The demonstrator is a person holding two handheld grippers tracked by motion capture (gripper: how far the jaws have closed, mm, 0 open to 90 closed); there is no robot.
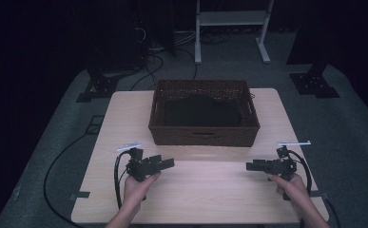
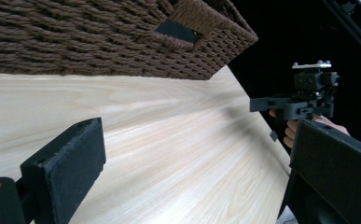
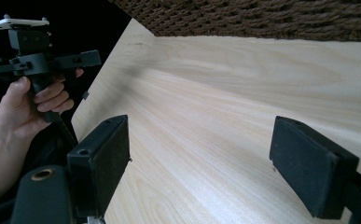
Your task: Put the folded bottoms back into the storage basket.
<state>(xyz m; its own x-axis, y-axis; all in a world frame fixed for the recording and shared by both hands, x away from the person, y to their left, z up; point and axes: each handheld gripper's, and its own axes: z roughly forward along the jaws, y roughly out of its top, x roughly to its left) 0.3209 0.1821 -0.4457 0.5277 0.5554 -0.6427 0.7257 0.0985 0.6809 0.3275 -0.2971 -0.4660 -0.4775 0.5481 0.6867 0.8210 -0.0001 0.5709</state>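
Pale wooden table [image 1: 200,190] bears the wicker basket [image 1: 204,133] beyond both empty, spread-jawed grippers, left gripper [image 1: 167,164] and right gripper [image 1: 249,166].

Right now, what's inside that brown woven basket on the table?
The basket holds a dark, black heap, probably cloth, covering most of its bottom. Whatever lies beneath the heap is hidden, and the dim light blurs its folds.

A basket [image 1: 204,114] is placed on the table [image 1: 200,194], at the upper centre of the high view. Below it, the left gripper [image 1: 167,163] is held at lower left and the right gripper [image 1: 249,166] at lower right, well apart.
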